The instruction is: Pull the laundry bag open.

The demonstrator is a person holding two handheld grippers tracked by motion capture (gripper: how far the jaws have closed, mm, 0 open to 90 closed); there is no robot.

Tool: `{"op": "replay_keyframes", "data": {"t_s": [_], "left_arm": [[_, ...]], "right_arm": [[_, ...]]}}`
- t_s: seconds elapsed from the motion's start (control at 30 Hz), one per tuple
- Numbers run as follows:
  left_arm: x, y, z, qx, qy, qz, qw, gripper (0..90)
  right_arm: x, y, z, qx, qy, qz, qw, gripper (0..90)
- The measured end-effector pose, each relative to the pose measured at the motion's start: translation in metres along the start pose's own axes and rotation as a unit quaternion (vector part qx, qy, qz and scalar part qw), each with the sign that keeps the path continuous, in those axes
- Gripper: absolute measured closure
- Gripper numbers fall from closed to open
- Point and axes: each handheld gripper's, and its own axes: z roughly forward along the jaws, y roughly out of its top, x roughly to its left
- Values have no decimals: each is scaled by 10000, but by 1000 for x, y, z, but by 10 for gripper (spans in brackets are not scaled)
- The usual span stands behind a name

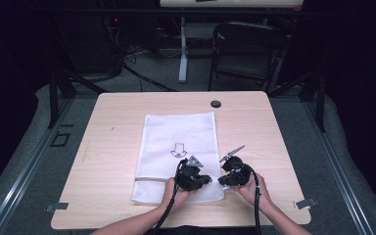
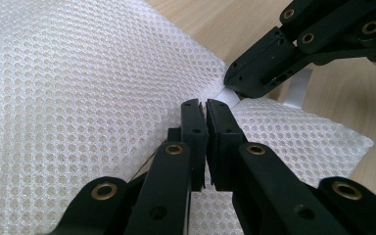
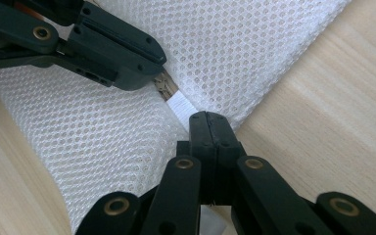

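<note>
Left gripper (image 2: 205,105): we clamp the zipper pull (image 3: 165,89) of the mesh bag (image 1: 178,134).
Right gripper (image 3: 208,117): we pinch the bag's white tape (image 3: 182,106).

My table (image 1: 127,205) is pale wood, a round grommet (image 1: 216,104) near its far edge — beyond it grey floor (image 1: 161,78), a dark folding chair (image 1: 245,49), cables, blackness all around.
</note>
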Motion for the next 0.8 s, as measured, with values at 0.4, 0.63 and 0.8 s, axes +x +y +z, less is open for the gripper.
{"op": "replay_keyframes", "data": {"t_s": [0.4, 0.63, 0.8], "left_arm": [[4, -2, 4, -154, -88, -251, 9995, 877], [1, 0, 4, -91, 36, -89, 9999, 878], [0, 1, 2, -1, 97, 53, 9999, 879]], "right_arm": [[-2, 5, -7, -413, 180, 161, 9989, 900], [0, 7, 8, -280, 196, 174, 9993, 900], [1, 8, 8, -233, 131, 61, 9996, 900]]}}
